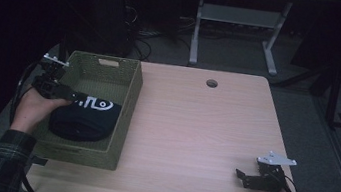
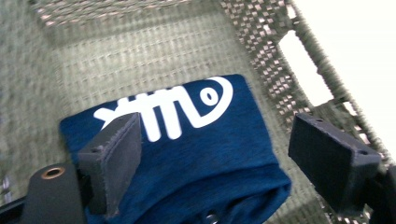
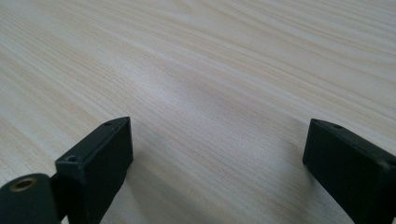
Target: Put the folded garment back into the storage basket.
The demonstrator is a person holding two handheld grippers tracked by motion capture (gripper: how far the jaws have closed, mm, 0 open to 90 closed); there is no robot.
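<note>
Nearest, at the table's near right corner, the right gripper [image 1: 244, 177] rests low over bare wood in the person's hand, jaws spread wide with nothing between them; its own view has the two black pads parted over the table [image 3: 224, 70] grain.

Further left, a sleeve in plaid leads up to the left gripper [image 1: 77, 97], which reaches over the near-left wall of the basket [image 1: 124, 120]. Its jaws stand wide apart too. In the left gripper view both pads hang clear above the cloth [image 2: 196, 154], touching nothing, so the grip is let go.

That cloth is a folded dark-blue piece with a white printed mark, lying flat on the woven floor of the basket, toward its near end [image 1: 85, 119]. Nothing else shows inside; the far half of the basket floor is bare weave, and a handle slot pierces its far wall.

Judging from this, the step in hand is the release: the cloth looks placed and the left jaws are off it. Next would be to draw the left gripper up and back over the basket rim without snagging the fabric or catching the wall, which sits close beside one pad. If more pieces are to be packed, none lies on the table now.

Beyond the basket the tabletop runs bare to a cable hole [image 1: 211, 83] near the far edge.
</note>
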